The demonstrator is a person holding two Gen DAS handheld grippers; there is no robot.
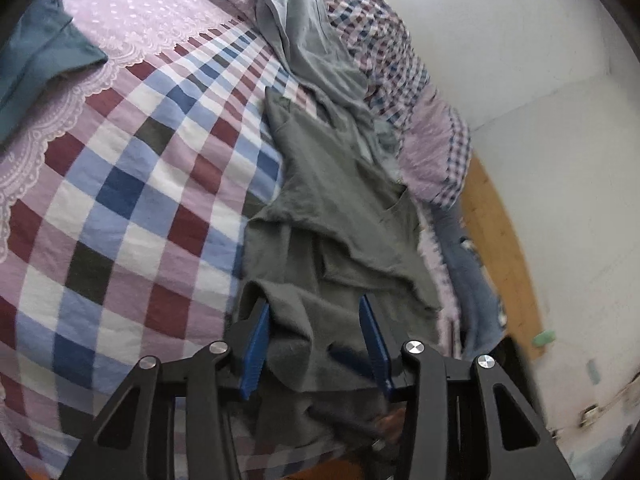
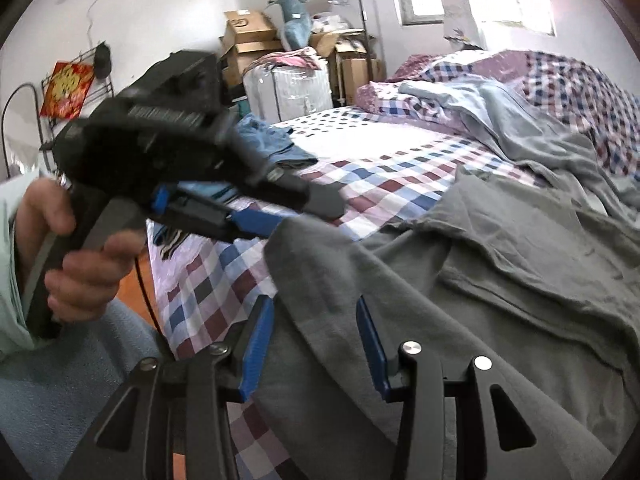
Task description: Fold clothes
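Observation:
A dark grey garment (image 1: pixel 340 208) lies crumpled along the right side of the checked bedspread (image 1: pixel 140 184). In the left wrist view my left gripper (image 1: pixel 315 344) is open, and a raised fold of that garment sits between its blue fingers (image 1: pixel 256 340). The right wrist view shows the same grey garment (image 2: pixel 500 264) spread towards the right. A lifted corner of it runs between the blue pads of my open right gripper (image 2: pixel 314 348). A person's hand (image 2: pixel 80 276) holds the left gripper (image 2: pixel 280 216), whose tips are at that lifted corner.
A teal garment (image 1: pixel 40 60) lies at the bed's far left and a pale grey-blue one (image 1: pixel 308 56) lies beyond the grey garment. Jeans (image 1: pixel 468 276) hang off the bed's right edge above the wooden floor (image 1: pixel 496 232). Cardboard boxes (image 2: pixel 248 36) and a clothes rail stand by the far wall.

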